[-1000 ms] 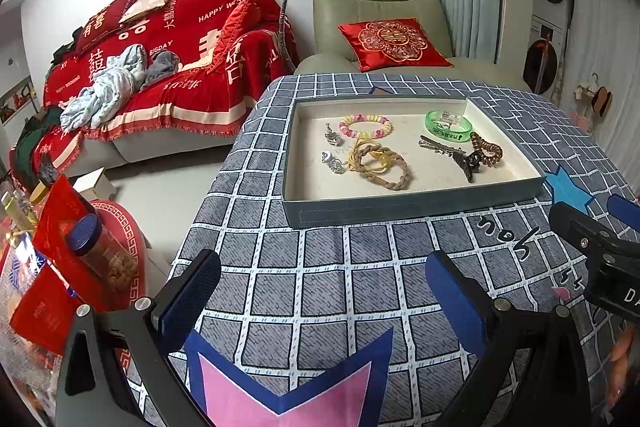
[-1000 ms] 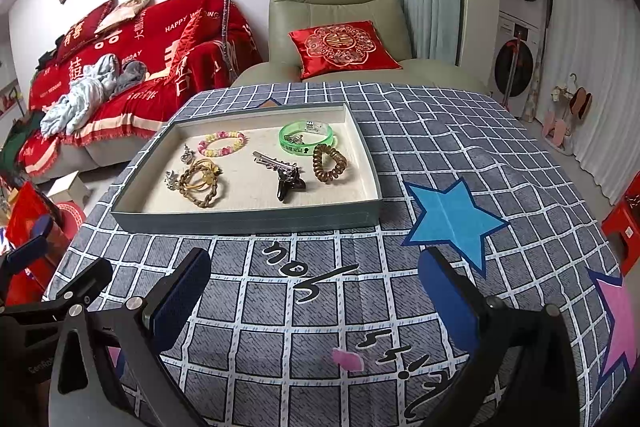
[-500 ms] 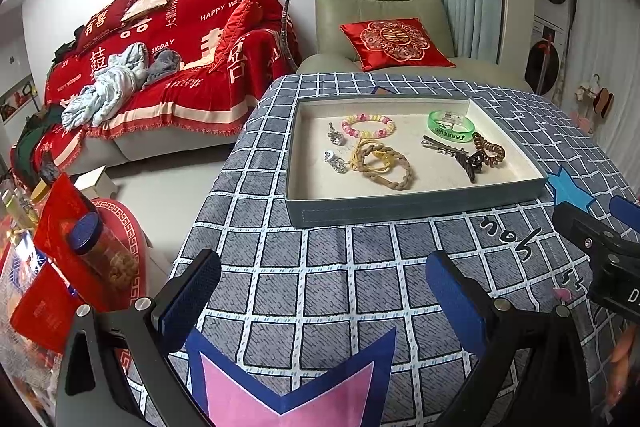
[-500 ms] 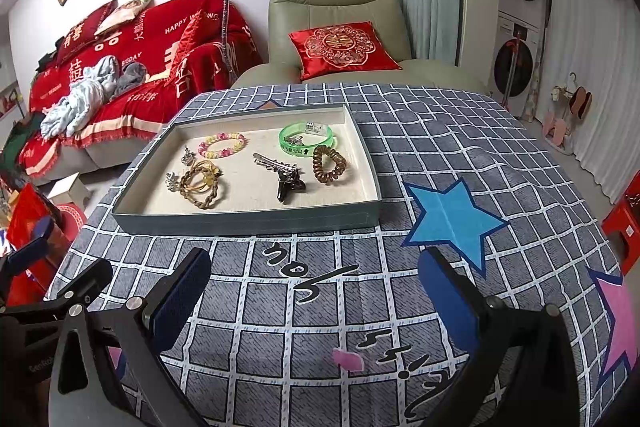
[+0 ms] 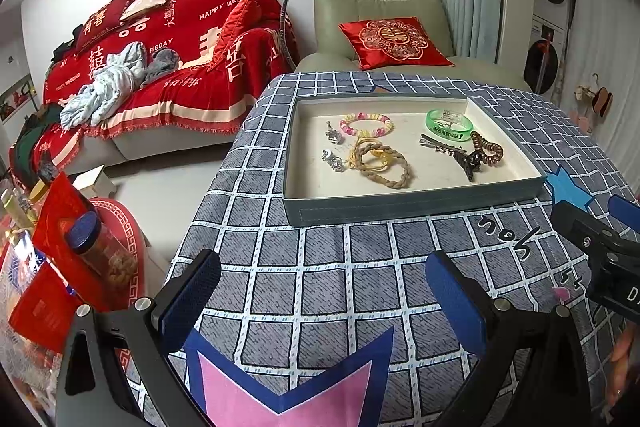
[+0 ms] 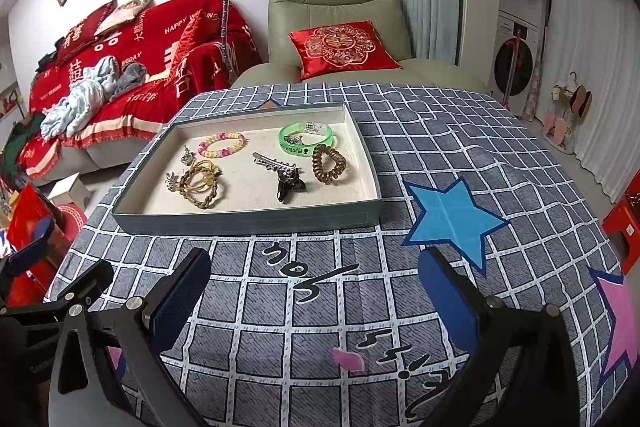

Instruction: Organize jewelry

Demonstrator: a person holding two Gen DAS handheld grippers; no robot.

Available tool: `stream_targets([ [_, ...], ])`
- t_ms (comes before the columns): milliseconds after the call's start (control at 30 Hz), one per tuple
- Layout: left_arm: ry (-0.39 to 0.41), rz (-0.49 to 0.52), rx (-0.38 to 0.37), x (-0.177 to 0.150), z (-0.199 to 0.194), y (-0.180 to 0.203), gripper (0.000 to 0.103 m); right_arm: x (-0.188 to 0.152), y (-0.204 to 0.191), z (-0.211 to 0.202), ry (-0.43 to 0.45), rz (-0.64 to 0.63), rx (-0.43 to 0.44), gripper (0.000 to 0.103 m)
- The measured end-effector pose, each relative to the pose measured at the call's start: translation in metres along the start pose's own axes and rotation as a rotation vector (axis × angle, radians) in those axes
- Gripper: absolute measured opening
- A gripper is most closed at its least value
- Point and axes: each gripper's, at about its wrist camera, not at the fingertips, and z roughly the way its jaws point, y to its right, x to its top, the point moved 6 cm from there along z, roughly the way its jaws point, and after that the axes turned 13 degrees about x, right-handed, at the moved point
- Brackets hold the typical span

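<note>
Jewelry is gathered in a shallow rectangular tray [image 6: 248, 217] with grey-blue walls and a cream, felt-like floor, set on a grey cloth [image 6: 420, 147] printed with a white grid and stars. Against the tray's far wall a translucent green bangle [image 6: 307, 137] is seen, and a bracelet [image 6: 222, 144] of pink and yellow beads lies to its left. Just nearer than the bangle, by the tray's right wall, a brown coiled hair tie [image 6: 329, 163] is laid. At the tray's middle a silver metal clip [image 6: 273, 162] meets a dark claw clip [image 6: 289, 184]. Toward the tray's left wall a braided tan loop [image 6: 200, 183] overlaps yellow elastic bands, with two small silvery charms [image 5: 333, 148] beside it.

The left gripper [image 5: 320, 293] is held over the cloth, short of the tray's near wall, its blue-padded jaws spread wide with nothing between them. The right gripper [image 6: 316, 291] is held likewise, jaws wide apart and unloaded, above black lettering on the cloth.
</note>
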Motion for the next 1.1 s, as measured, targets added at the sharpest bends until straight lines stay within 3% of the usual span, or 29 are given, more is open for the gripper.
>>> stream_targets([
  [1100,-0.007,-0.006,-0.008,-0.0023,0.0011,0.0035,0.103,-0.0004,0.0004,0.0004,-0.001,0.000,0.001,0.103],
])
